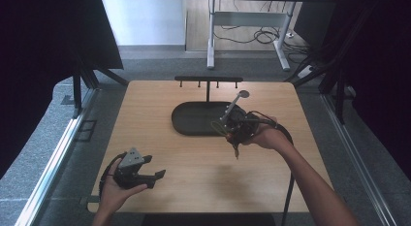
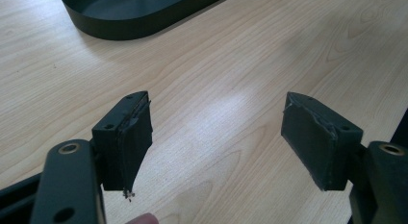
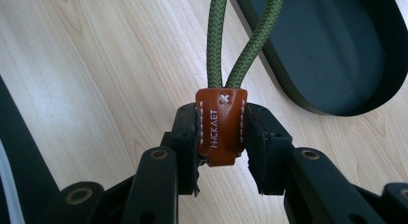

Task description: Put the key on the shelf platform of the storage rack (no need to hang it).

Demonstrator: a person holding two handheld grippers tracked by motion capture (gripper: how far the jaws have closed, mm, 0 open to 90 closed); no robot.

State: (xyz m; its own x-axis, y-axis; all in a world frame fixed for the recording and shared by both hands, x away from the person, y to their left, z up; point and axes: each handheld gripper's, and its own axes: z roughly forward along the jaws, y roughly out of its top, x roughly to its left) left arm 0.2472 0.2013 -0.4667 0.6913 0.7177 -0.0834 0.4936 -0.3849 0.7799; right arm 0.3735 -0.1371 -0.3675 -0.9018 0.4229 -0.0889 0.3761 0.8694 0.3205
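Observation:
My right gripper is shut on a brown leather tab stitched in white. A green braided cord loop runs out of the tab, away from the jaws. In the high view that gripper is held at the right edge of a black oval base, with the cord loop by the base's rim. A black post rises from the base to a bar with small hooks. My left gripper rests near the table's front left. Its jaws are wide open, with nothing between them.
The light wooden table ends close behind the hook bar. The black base lies ahead of my left gripper, and the same base sits to the upper right of my right gripper. Black frame bars flank the table.

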